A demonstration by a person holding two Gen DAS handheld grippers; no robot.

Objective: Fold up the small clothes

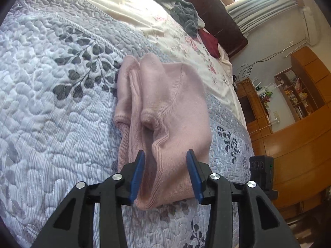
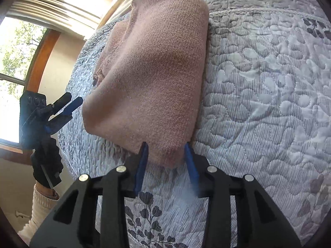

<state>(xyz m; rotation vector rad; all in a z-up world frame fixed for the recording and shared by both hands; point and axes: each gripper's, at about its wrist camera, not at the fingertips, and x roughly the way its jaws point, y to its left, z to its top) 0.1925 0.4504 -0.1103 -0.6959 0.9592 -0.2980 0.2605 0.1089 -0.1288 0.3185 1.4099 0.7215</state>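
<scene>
A pink knitted garment [image 1: 165, 103] lies folded on the quilted grey-blue bedspread [image 1: 51, 103]. My left gripper [image 1: 165, 155] stands open over its near ribbed edge, blue pads on either side of a raised fold and not closed on it. In the right wrist view the same pink garment [image 2: 153, 66] lies ahead. My right gripper [image 2: 166, 146] is open at its near corner, the cloth between the fingertips but not pinched. The left gripper [image 2: 70, 103] also shows at the left edge of that view, open, held by a black-gloved hand [image 2: 47, 163].
A cream floral sheet [image 1: 186, 41] covers the far part of the bed, with a grey garment [image 1: 186, 14] and a dark red cloth [image 1: 210, 41] on it by the wooden headboard [image 1: 223, 20]. Wooden shelving [image 1: 300, 91] stands beyond the bed's right edge. A window [image 2: 12, 62] is at the left.
</scene>
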